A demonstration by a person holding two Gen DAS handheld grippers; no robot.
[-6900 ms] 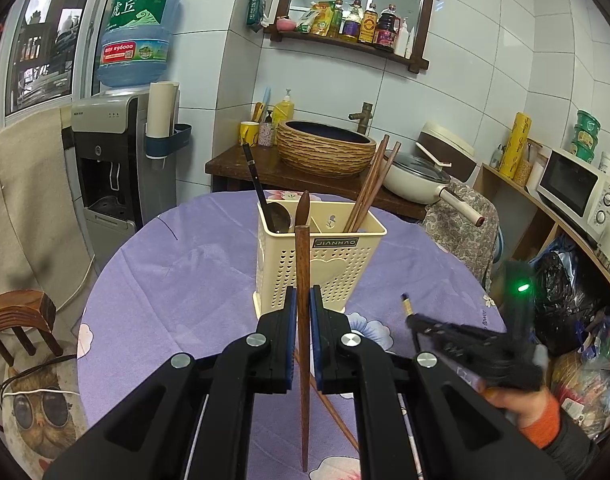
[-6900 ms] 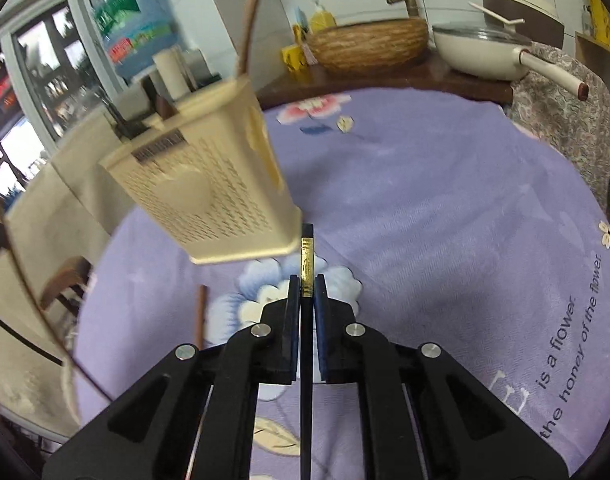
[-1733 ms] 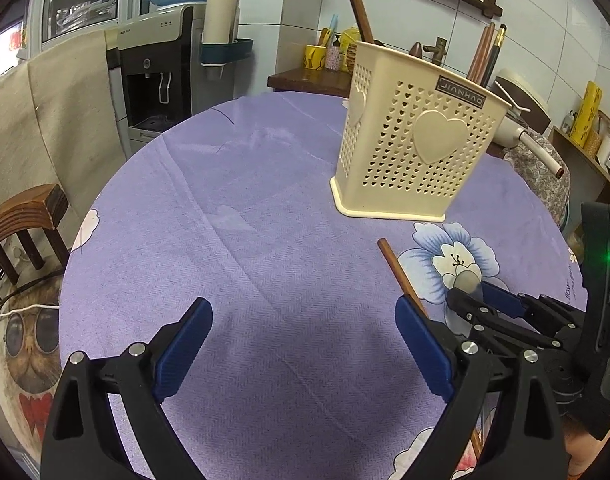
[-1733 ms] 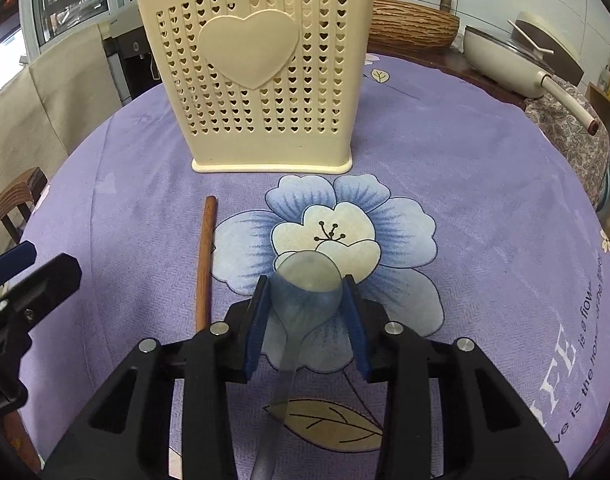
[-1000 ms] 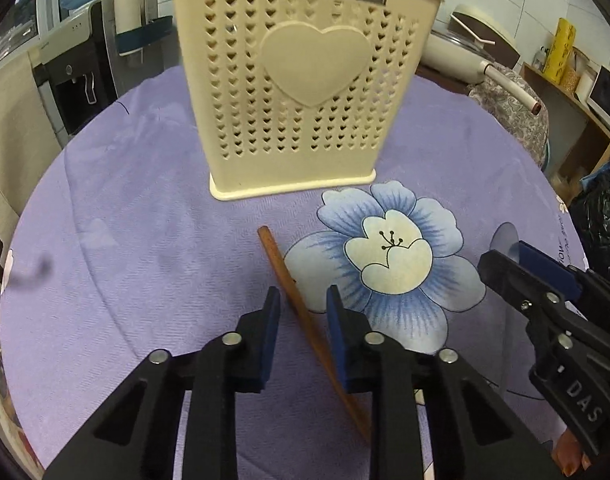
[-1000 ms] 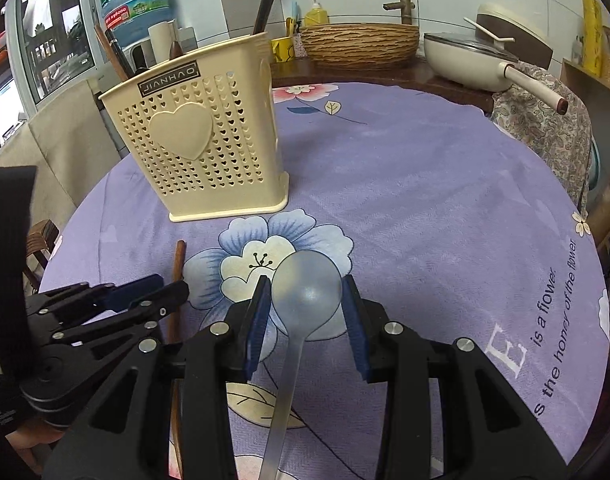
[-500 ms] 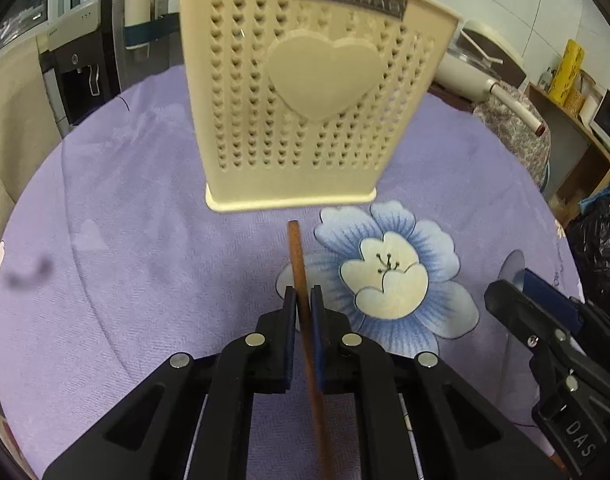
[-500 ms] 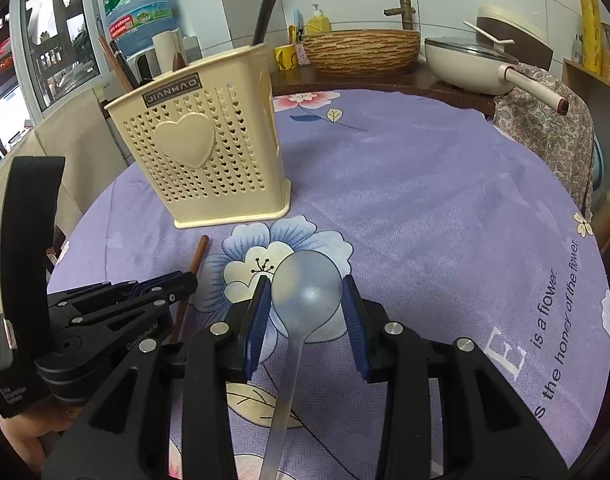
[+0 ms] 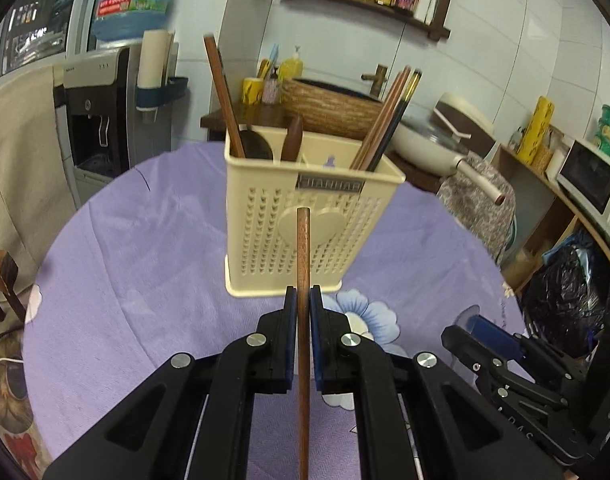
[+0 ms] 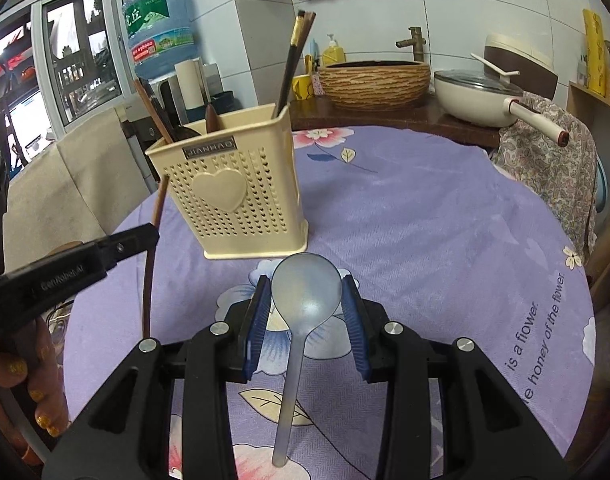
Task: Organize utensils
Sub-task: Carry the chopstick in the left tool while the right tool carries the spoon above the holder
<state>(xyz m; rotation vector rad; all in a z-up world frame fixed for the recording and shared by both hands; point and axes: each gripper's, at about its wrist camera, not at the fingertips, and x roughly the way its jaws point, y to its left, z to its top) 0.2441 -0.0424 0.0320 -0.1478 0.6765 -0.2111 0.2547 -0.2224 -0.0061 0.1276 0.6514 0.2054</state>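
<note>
In the left wrist view a stiff, light wooden chopstick is clamped mid-shaft by the left gripper before the caddy, while in the right wrist view a slippery translucent spoon is pinched at its bowl by the right gripper above the tabletop's near edge.

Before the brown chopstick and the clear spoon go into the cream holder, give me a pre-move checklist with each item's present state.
1. Left gripper shut on the brown chopstick: ok.
2. Chopstick lifted off the purple tablecloth: ok, as the right wrist view shows.
3. Right gripper shut on the clear spoon at its bowl: ok.
4. Cream holder standing upright on the table: ok.
5. Room left in the holder's chopstick compartment: cannot tell.
6. Chopstick tip above the holder's rim: not ok, it sits below the rim.
</note>
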